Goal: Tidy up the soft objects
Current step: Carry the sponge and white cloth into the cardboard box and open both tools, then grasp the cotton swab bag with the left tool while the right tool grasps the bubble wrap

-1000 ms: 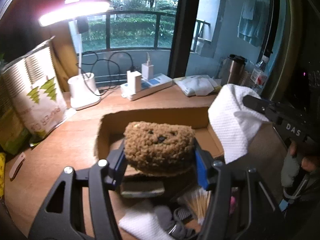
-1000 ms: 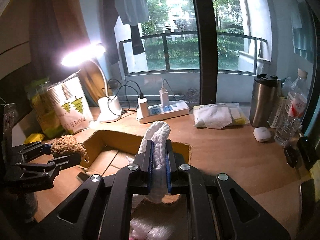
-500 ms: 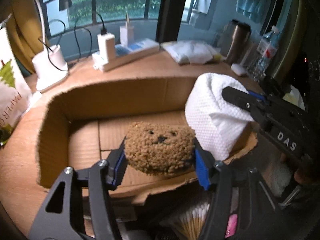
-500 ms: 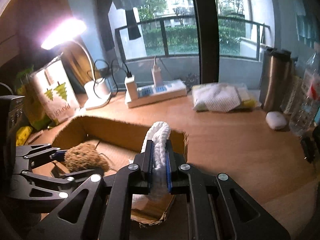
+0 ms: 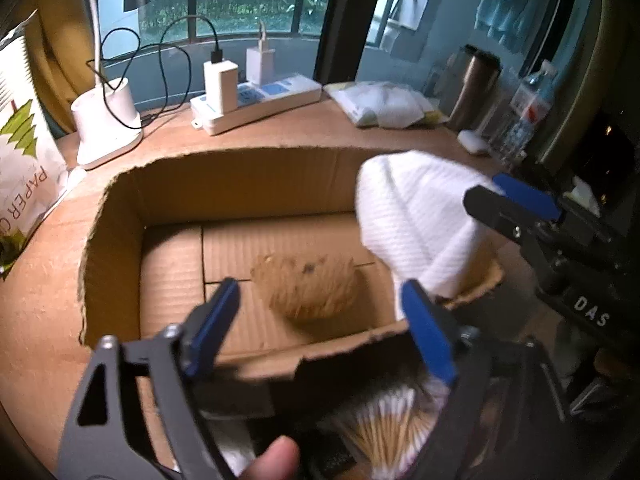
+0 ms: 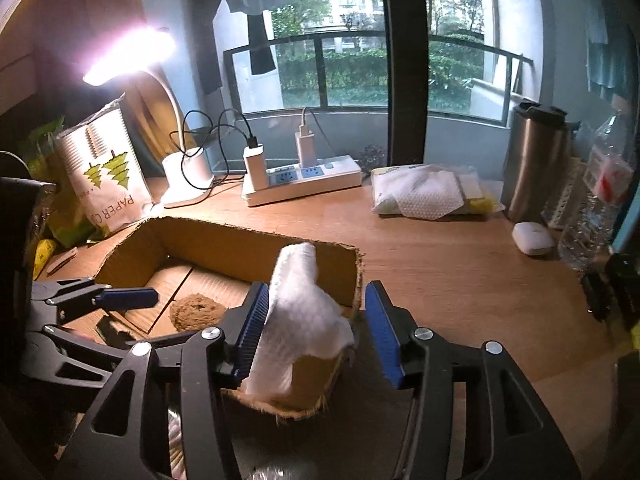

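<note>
A brown fuzzy plush [image 5: 307,288] lies on the floor of the open cardboard box [image 5: 120,216], seen also in the right wrist view [image 6: 197,312]. My left gripper [image 5: 320,324] is open above the box's near wall, empty. A white cloth [image 6: 298,316] leans against the left pad of my open right gripper [image 6: 316,328] over the box's right corner [image 6: 352,280]; the right pad is clear of it. In the left wrist view the cloth [image 5: 416,224] hangs over the box's right side.
A white lamp base [image 6: 188,178], power strip with chargers [image 6: 304,180], paper bag [image 6: 106,176], packet of wipes [image 6: 428,194], steel tumbler [image 6: 532,168], bottle [image 6: 600,188] and white case [image 6: 532,238] stand on the wooden desk. Cotton swabs [image 5: 384,416] lie below the left gripper.
Both grippers have opened. The plush has dropped from the left gripper onto the box floor. The white cloth is released and sagging over the box corner.
</note>
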Motion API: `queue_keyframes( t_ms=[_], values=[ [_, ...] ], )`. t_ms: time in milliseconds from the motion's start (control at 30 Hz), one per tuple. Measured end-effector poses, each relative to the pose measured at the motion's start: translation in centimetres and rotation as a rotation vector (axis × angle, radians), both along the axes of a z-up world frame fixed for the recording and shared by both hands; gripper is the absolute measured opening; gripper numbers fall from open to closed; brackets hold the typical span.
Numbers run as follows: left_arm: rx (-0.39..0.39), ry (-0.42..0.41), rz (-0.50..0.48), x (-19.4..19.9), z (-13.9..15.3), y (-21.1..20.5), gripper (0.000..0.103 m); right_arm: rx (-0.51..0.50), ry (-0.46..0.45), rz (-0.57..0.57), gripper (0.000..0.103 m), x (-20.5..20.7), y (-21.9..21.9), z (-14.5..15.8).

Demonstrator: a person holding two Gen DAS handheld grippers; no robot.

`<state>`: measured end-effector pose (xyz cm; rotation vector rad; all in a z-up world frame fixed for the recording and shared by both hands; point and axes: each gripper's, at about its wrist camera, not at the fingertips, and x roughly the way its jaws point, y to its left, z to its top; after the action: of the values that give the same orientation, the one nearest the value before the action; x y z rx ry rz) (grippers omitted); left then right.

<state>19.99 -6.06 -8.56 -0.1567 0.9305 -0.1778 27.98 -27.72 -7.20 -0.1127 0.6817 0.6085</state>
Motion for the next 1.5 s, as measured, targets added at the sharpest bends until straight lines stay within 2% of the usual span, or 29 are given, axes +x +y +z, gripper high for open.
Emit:
queue_keyframes(
  t_ms=[33,233,367,433,600,667,767,1133,1200,1300,1500],
  values=[
    [-0.015,-0.009,-0.001,-0.3,0.2,0.2,0.093,-0.002,-0.005,-0.007,0.054,-0.4,-0.2,0.3],
    [-0.095,-0.074,0.029,-2.5,1.9,2.2,0.095,-0.007,-0.026,-0.031,0.055,-2.4,-1.0,1.5],
    [-0.118,-0.116,0.064,-3.7,2.7,3.5,0.100,-0.014,-0.039,-0.036,0.055,-3.7,-1.2,2.2],
    [-0.098,-0.141,0.084,-4.3,3.1,3.9,0.100,-0.015,-0.045,-0.037,0.055,-4.5,-1.1,2.5],
    [0.024,-0.192,0.109,-6.3,3.3,4.1,0.100,-0.019,-0.056,-0.032,0.055,-6.3,-0.9,3.1],
    [0.015,-0.204,0.103,-7.2,3.2,4.4,0.100,-0.023,-0.058,-0.029,0.055,-7.0,-0.8,3.2],
    [-0.012,-0.199,0.097,-8.3,2.9,4.8,0.100,-0.030,-0.055,-0.027,0.055,-7.9,-0.7,3.1],
    [-0.011,-0.183,0.089,-10.8,2.0,4.3,0.100,-0.050,-0.003,-0.032,0.057,-9.9,-1.3,0.7],
    [-0.011,-0.169,0.080,-10.9,1.6,3.9,0.100,-0.052,0.014,-0.029,0.065,-9.8,-1.4,-0.1],
    [-0.011,-0.147,0.069,-11.0,0.9,3.2,0.100,-0.058,0.039,-0.022,0.069,-9.7,-1.6,-1.3],
    [0.004,-0.101,0.056,-10.9,-0.4,1.7,0.100,-0.063,0.106,0.000,0.070,-9.2,-1.6,-3.9]
  ],
)
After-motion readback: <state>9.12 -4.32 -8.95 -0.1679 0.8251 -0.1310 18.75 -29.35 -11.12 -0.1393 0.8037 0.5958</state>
